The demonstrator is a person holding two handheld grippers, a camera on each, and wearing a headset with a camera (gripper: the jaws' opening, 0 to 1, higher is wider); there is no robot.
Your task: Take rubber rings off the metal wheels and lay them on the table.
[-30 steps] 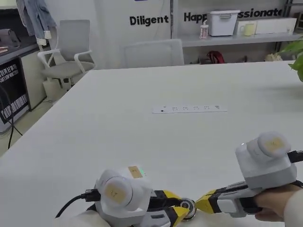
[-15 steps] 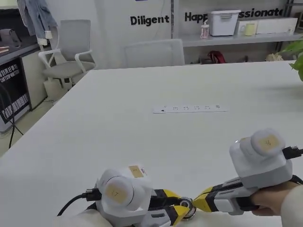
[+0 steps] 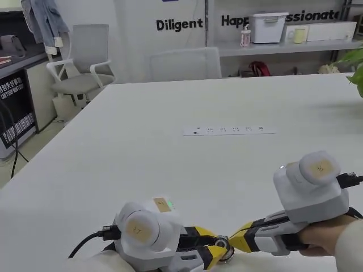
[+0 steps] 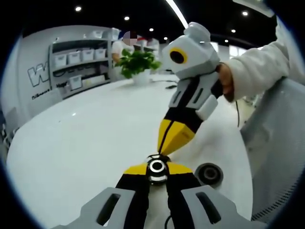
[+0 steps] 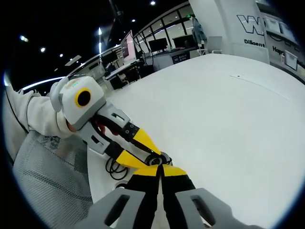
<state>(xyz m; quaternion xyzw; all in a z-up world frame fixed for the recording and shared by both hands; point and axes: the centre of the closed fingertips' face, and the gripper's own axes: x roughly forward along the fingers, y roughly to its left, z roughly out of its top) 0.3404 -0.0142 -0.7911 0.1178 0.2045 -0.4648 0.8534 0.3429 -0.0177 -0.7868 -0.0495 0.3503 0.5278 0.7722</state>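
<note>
Wheel [image 4: 157, 167] clamped in the left claw [image 3: 220, 253], at the near edge of the white bench [image 3: 170, 164].

Left claw's yellow tips sit narrow, one on each side of the small metal wheel. Right claw [image 5: 161, 168] meets it head-on, jaws drawn almost together, tips touching the wheel's rim; whether they pinch any rubber I cannot tell. Second wheel [image 4: 208, 174], a dark band around a metal hub, lies flat on the bench just beside the held one.
</note>
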